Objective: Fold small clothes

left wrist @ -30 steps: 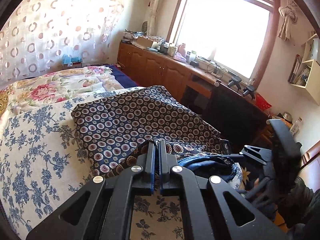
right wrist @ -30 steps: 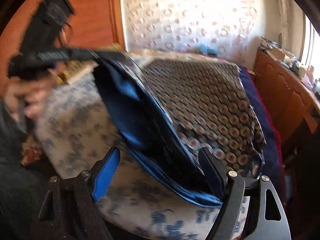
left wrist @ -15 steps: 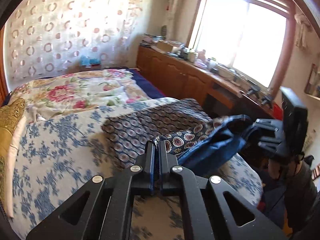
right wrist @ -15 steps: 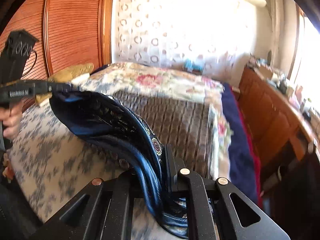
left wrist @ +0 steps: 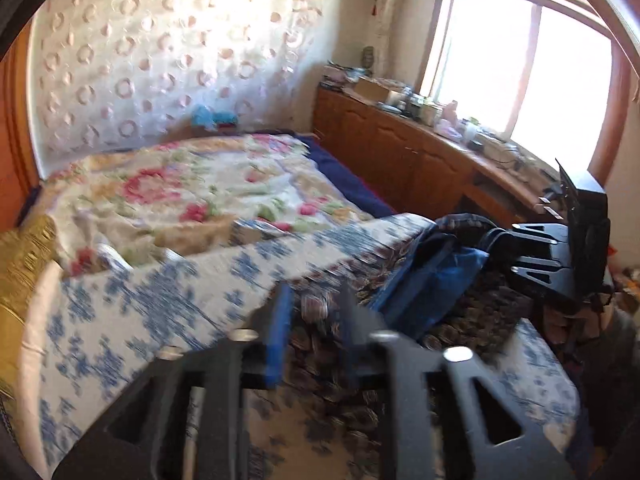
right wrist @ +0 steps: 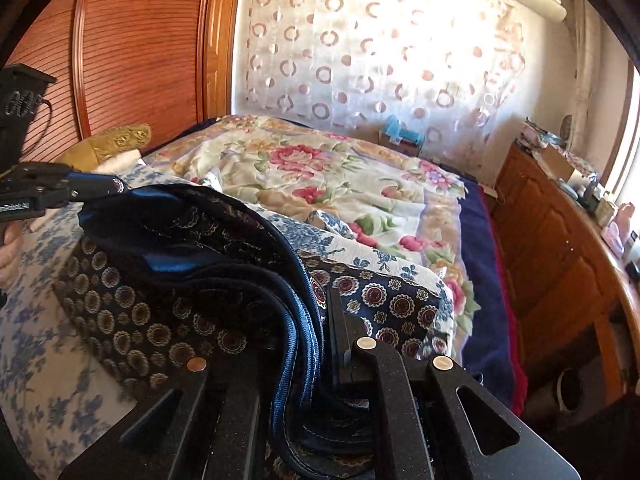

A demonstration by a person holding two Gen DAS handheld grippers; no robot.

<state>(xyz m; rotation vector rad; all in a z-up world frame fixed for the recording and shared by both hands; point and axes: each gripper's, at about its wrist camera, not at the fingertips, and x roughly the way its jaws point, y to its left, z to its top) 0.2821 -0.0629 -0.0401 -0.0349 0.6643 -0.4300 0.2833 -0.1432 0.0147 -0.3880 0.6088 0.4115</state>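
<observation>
The navy medallion-print garment [right wrist: 168,280] lies at the blue-flowered bed's [left wrist: 132,320] near edge; right gripper [right wrist: 320,344] clamps its blue hem, left gripper [left wrist: 314,320] has just been opening, fabric between its parted jaws.

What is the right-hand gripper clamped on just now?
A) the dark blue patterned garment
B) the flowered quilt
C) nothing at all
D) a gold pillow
A: in the right wrist view the right gripper is shut on the bunched blue-edged folds of the dark blue patterned garment, which lies on the blue-flowered sheet.
</observation>
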